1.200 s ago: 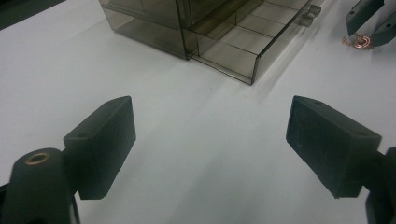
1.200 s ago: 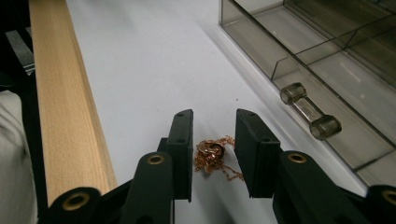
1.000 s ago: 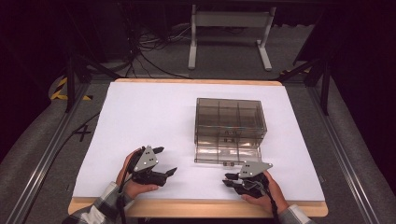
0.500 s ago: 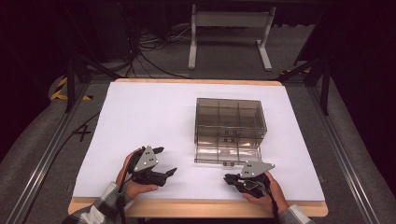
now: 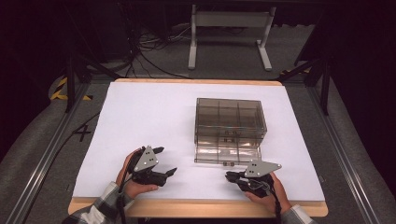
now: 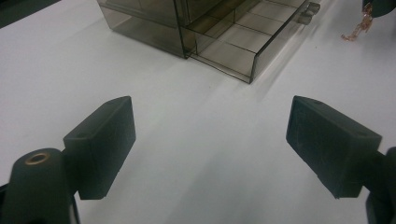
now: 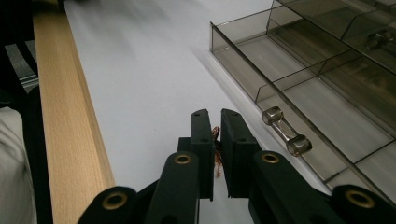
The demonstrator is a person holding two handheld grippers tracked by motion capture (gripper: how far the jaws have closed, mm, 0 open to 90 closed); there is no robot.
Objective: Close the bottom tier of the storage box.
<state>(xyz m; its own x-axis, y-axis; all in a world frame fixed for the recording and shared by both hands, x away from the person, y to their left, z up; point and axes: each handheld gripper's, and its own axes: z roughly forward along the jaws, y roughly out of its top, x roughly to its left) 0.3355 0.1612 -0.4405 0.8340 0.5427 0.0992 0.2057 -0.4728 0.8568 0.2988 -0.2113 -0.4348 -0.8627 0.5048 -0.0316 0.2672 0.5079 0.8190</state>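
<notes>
Copper wire scrap (image 7: 215, 154) half-hidden between claw jaws

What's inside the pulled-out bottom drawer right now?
The open drawer shows bare divided compartments, nothing in those visible. Its rear part sits under the smoky cabinet, so I cannot tell what is there.

The high view looks forward and down from above the person's side, taking in the whole white worktop (image 5: 140, 121), the smoky plastic drawer box (image 5: 230, 123) and both claws near the front edge. The left gripper view sits low and close behind the left claw (image 6: 210, 144), facing across the worktop toward the box's pulled-out drawer (image 6: 238, 46). The right gripper view rides just behind the right claw (image 7: 215, 140), close to the surface, facing along the wooden front edge (image 7: 70, 121) with that drawer at its right. All 3 views share the open drawer.
</notes>
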